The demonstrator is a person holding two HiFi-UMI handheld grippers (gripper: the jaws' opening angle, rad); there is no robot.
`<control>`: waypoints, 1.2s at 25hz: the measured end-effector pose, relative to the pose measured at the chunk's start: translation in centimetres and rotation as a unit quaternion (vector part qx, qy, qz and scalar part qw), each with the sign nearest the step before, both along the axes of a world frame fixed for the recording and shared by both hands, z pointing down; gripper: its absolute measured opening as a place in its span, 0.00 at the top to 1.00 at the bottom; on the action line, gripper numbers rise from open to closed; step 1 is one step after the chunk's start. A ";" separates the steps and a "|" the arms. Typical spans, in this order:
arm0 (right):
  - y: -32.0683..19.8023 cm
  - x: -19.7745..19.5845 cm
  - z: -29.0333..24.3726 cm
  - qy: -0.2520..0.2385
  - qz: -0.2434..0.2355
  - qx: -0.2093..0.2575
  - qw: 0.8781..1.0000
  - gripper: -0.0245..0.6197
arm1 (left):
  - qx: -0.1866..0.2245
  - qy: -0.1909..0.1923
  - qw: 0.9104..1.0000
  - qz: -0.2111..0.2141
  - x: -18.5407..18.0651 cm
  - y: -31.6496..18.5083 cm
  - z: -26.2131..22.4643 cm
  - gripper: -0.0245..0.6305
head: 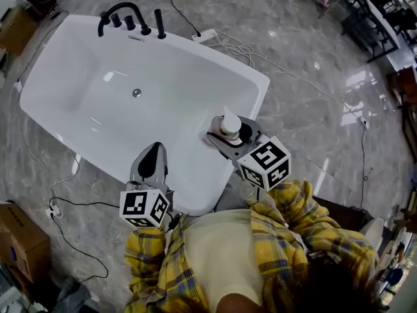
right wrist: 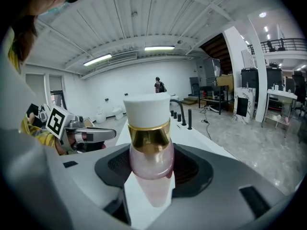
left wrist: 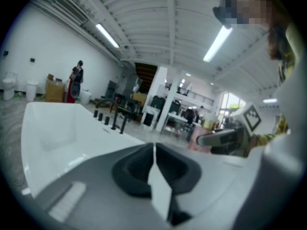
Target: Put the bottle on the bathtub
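A pink bottle (right wrist: 149, 157) with a gold collar and white cap stands upright between the jaws of my right gripper (right wrist: 148, 176), which is shut on it. In the head view the bottle (head: 229, 124) sits at the near right rim of the white bathtub (head: 78, 51), with the right gripper (head: 228, 135) around it. My left gripper (head: 151, 163) is over the tub's near rim, to the left of the bottle. Its jaws are shut with nothing between them, as the left gripper (left wrist: 153, 162) view shows. The pink bottle (left wrist: 197, 143) appears there at the right.
Black faucet fittings (head: 130, 21) stand on the tub's far rim. A drain (head: 137, 92) lies in the basin. Cables (head: 241, 47) and a power strip (head: 203, 36) lie on the marble floor beyond the tub. A cardboard box (head: 23, 240) is at the lower left.
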State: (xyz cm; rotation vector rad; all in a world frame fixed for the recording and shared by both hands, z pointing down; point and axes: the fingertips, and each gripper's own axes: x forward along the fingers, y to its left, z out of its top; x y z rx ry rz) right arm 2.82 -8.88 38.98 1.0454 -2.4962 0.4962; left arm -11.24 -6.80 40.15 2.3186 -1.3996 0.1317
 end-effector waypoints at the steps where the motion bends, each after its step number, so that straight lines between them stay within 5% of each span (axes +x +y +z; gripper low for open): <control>1: -0.6 0.2 0.2 -0.001 -0.002 -0.001 1.000 0.61 | -0.001 -0.001 1.000 0.000 0.3 -0.4 0.1 0.95; 30: -20.2 4.2 7.7 0.034 0.003 0.015 0.999 0.61 | -0.032 -0.047 0.998 -0.017 5.4 -9.5 4.4 0.95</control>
